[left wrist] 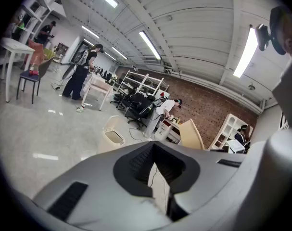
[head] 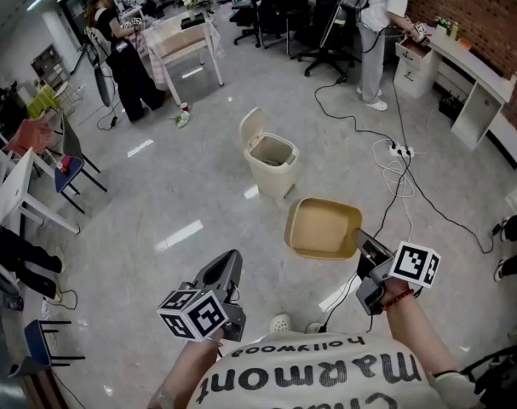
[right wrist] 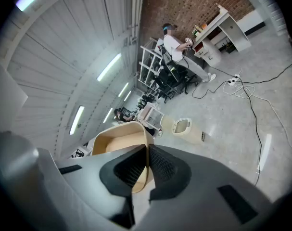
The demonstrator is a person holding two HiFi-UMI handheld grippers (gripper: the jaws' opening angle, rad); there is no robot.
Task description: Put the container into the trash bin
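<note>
A tan rectangular container [head: 321,227] hangs in the air, held by its rim in my right gripper [head: 360,240], which is shut on it. In the right gripper view the container [right wrist: 118,140] fills the space ahead of the jaws, its wall pinched between them. The cream trash bin [head: 271,157] stands on the floor ahead with its lid flipped up, just beyond the container; the bin [right wrist: 183,127] also shows small in the right gripper view, and the bin [left wrist: 110,134] in the left gripper view. My left gripper [head: 228,267] is low at the left, shut with nothing in it.
Black and white cables [head: 400,164] and a power strip trail across the floor right of the bin. A person [head: 379,24] stands at a white counter [head: 467,75] at the far right, another [head: 122,54] near a table [head: 186,45] at the back left. Chairs line the left.
</note>
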